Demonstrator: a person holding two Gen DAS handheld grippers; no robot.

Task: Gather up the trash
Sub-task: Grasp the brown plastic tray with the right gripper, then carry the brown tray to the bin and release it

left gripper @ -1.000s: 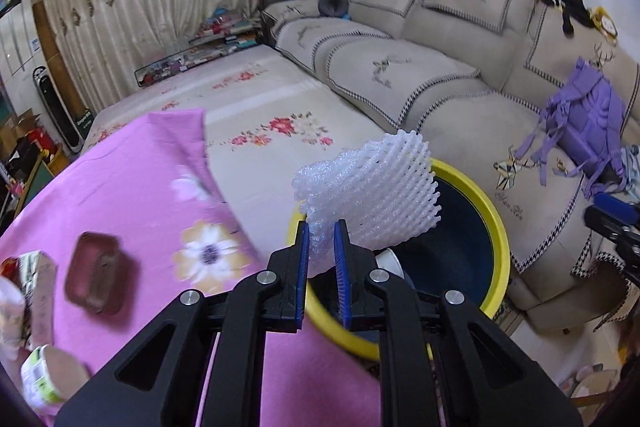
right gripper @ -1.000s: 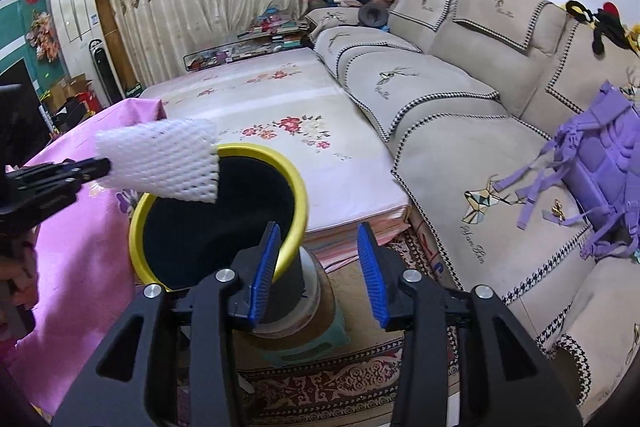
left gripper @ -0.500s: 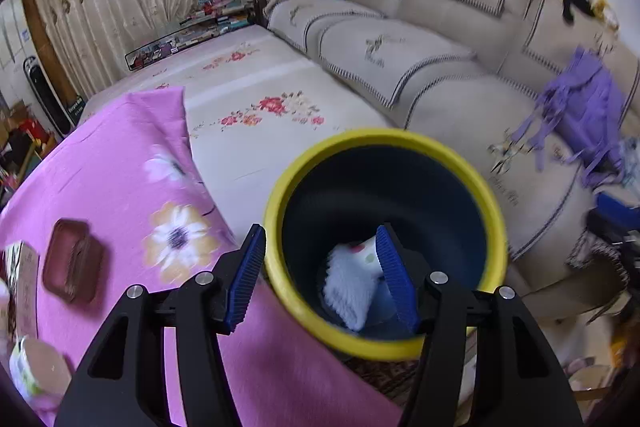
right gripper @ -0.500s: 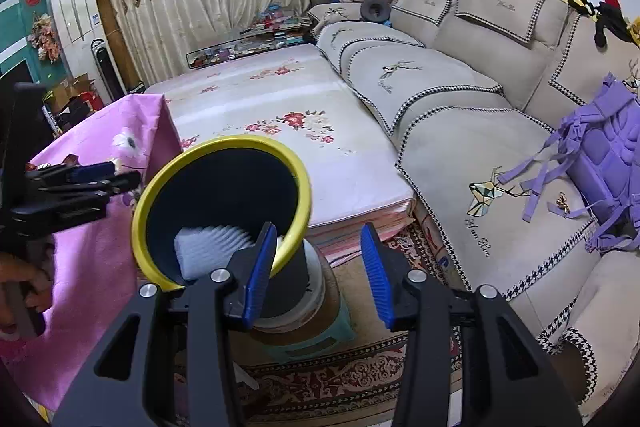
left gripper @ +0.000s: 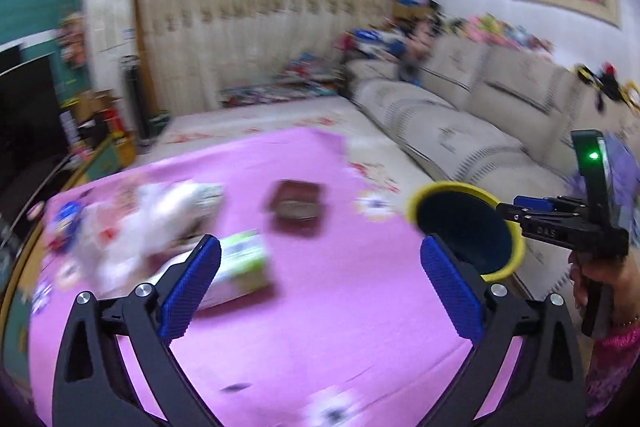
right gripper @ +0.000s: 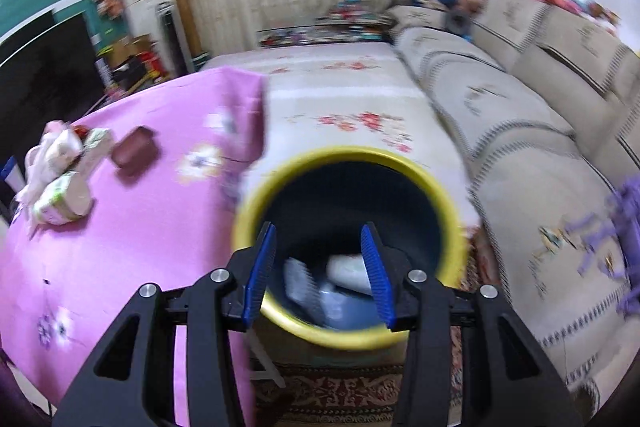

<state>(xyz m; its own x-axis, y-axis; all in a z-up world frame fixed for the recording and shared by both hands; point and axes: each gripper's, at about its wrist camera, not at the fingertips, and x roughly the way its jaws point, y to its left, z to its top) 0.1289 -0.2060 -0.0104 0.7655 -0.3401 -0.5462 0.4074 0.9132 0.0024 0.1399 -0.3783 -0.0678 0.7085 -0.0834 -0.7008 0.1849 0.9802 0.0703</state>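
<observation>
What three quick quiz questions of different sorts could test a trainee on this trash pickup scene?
1. True or false: the left claw is empty.
2. Which colour is the rim of the round dark trash bin? A red, B yellow, C green.
3. Fill in: the small brown rectangular box lies on the ___ flowered tablecloth.

Key: 1 true; 2 B; 3 pink.

Yellow-rimmed bin [right gripper: 352, 337], apparently holding trash [right gripper: 348, 273]
</observation>
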